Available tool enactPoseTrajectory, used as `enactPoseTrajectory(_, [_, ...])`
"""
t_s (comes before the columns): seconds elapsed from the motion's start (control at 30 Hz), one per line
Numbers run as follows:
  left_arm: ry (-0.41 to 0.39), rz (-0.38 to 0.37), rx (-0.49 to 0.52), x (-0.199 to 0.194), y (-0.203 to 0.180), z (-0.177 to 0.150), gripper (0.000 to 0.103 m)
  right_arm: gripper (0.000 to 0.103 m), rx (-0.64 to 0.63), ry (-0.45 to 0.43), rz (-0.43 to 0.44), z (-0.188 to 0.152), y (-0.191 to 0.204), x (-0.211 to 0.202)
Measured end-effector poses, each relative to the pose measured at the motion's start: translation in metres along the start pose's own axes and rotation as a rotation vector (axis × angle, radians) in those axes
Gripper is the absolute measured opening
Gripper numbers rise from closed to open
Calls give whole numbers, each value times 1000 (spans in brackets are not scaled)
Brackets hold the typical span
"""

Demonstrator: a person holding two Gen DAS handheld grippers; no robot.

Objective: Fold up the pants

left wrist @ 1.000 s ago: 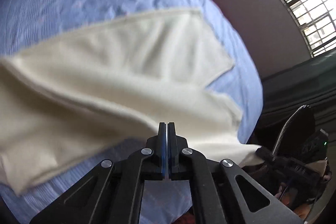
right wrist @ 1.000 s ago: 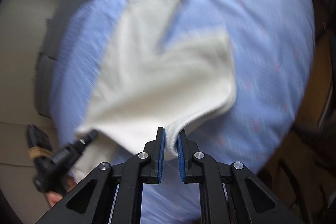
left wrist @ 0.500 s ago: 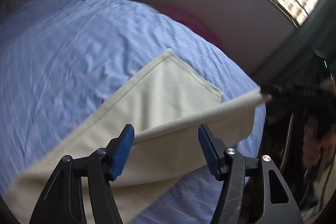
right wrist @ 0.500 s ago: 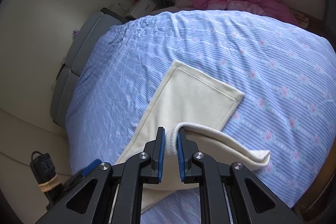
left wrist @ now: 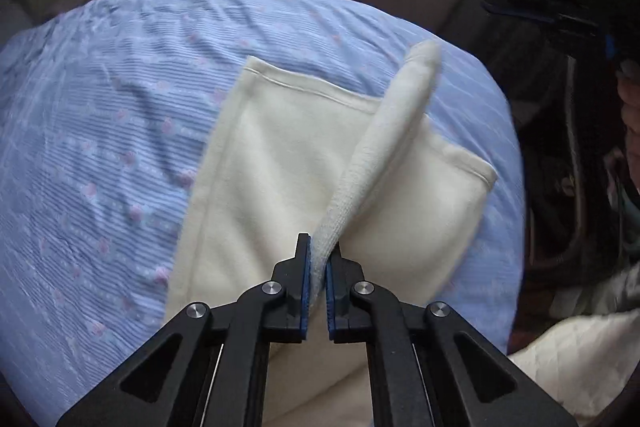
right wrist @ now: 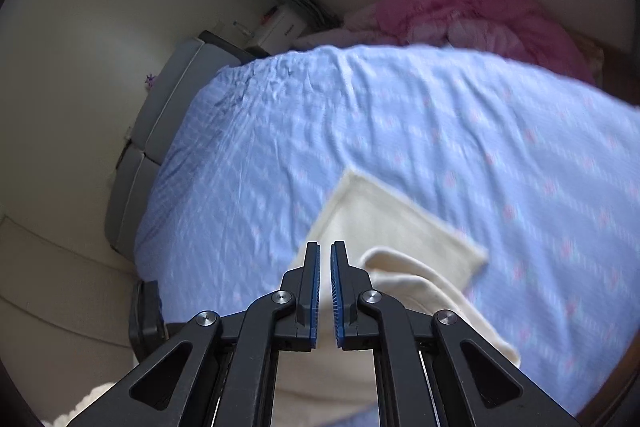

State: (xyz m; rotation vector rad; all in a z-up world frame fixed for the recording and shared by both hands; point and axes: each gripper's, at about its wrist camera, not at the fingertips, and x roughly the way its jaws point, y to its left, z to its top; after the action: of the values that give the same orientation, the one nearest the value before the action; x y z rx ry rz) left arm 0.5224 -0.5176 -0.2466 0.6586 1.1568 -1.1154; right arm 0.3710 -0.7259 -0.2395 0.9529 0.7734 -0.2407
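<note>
- Since the pants are a soft cream knit, they look light and floppy, so they'll probably sag and drape wherever nothing holds them up, and not keep a crease unless it's pressed flat.
- They lie on the bed, on its blue striped sheet, already doubled over near the right-hand edge in the left wrist view, with one hemmed end flat towards the far side.
- Left hand-held gripper is pinching a ribbed band of the fabric, likely the waistband, and that strip rises from the jaws in a raised ridge above the flat layers.
- Right hand-held gripper has its jaws pressed nearly together with only a thin slit, and nothing between them as far as the frame shows; the cloth sits just to its right, not in it.
- Best places to take hold, as a guess: the thick ribbed band or a stitched hem, since those edges are firmer and less likely to slip out than a single thin layer.
- Left wrist view shows the pinch itself, the hem stitching and a dark cluttered area off the bed's right side, plus part of the other tool at upper right.
- Right wrist view misses that pinch but shows the wider room: a pink bedding pile at the far end, a grey cushion along the wall, and lots of bare sheet.
</note>
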Motion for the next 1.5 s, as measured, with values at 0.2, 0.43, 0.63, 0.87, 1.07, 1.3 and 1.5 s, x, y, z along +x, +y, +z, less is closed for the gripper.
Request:
enactPoseTrajectory(0.2, [49, 68, -39, 34, 38, 25, 8, 48, -195, 110, -107, 28, -6, 63])
enactPoseTrajectory(0.43, [96, 82, -71, 61, 47, 22, 8, 48, -419, 346, -114, 19, -8, 168])
enactPoseTrajectory(0.63, [97, 80, -109, 65, 52, 18, 8, 48, -573, 440, -153, 6, 4, 219])
enactPoseTrajectory(0.87, [120, 80, -180, 68, 68, -3, 9, 48, -595, 476, -168, 2, 5, 249])
enactPoseTrajectory(1.07, [124, 83, -212, 74, 68, -8, 9, 21, -588, 443, -209, -3, 5, 254])
enactPoseTrajectory(1.3, [-1, 63, -197, 35, 65, 10, 9, 13, -525, 219, -173, 41, 24, 176])
enactPoseTrajectory(1.5, [146, 142, -275, 86, 99, 41, 14, 12, -631, 307, -288, 60, 33, 237])
